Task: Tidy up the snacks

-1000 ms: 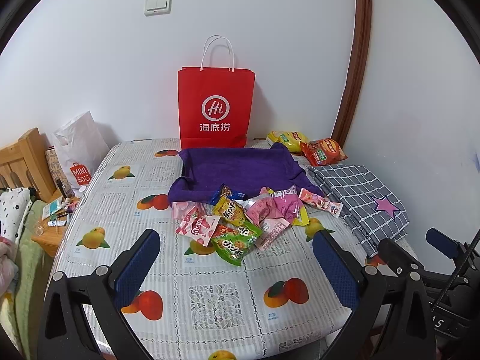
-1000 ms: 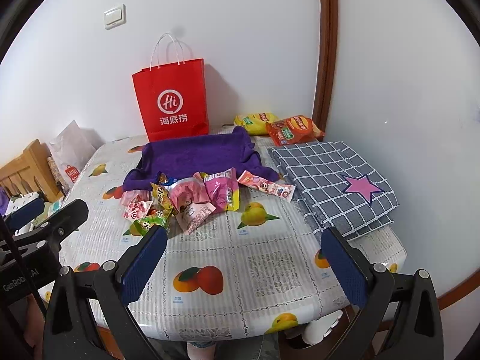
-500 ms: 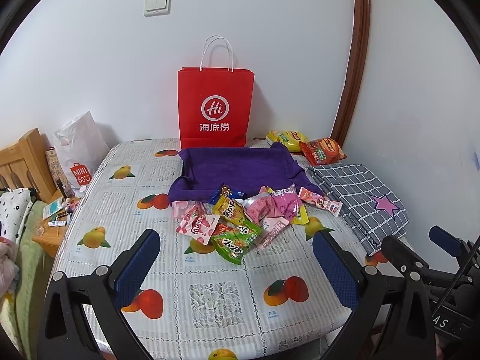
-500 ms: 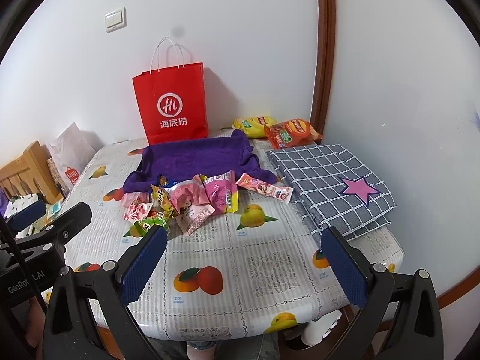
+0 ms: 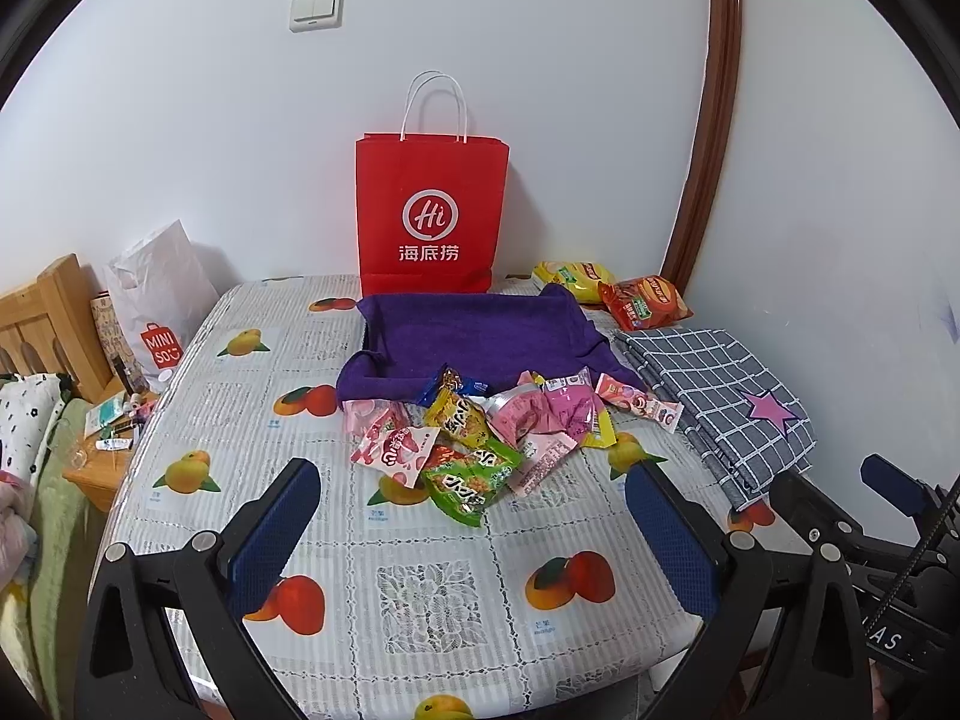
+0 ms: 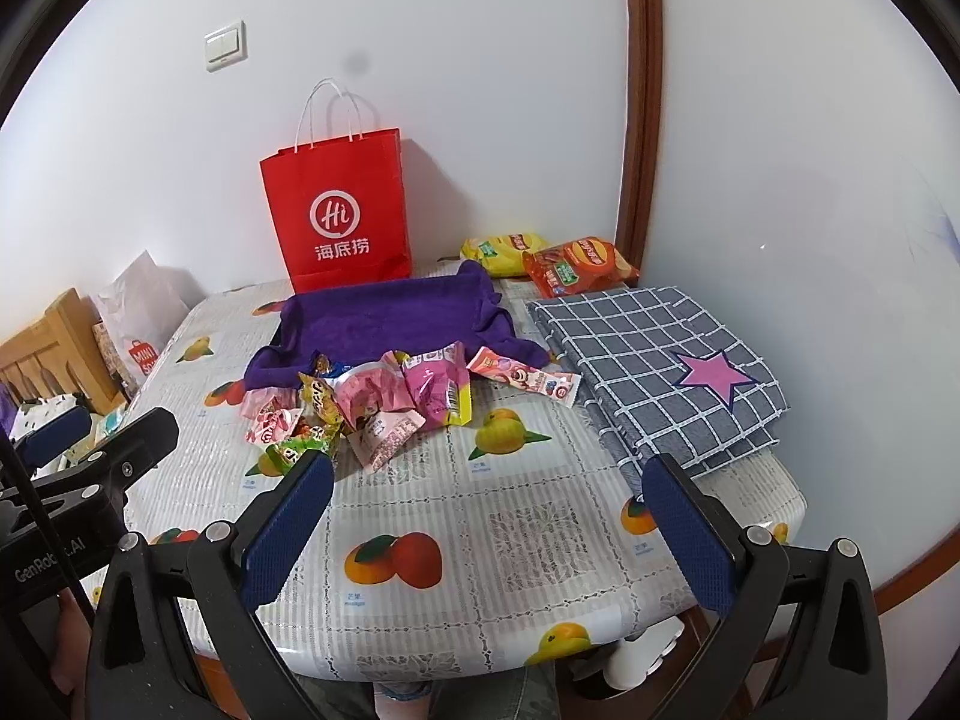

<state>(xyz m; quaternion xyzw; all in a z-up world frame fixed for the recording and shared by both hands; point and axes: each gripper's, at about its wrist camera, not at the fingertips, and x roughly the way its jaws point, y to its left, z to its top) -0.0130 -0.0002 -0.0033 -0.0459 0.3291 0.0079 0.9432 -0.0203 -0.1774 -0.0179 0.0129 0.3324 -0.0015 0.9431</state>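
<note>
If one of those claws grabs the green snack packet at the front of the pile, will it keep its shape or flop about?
Probably flop. The green snack packet looks like thin crinkled film, lying creased and uneven, so it should bend and crackle between the jaws. It seems small and flat, so likely light. Its glossy surface may slip, and since it overlaps the pink packet beside it, lifting might drag that along.

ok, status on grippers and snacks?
Left gripper open, empty. Right gripper open, empty. Snack pile loose on table, before purple cloth. Path clear.
</note>
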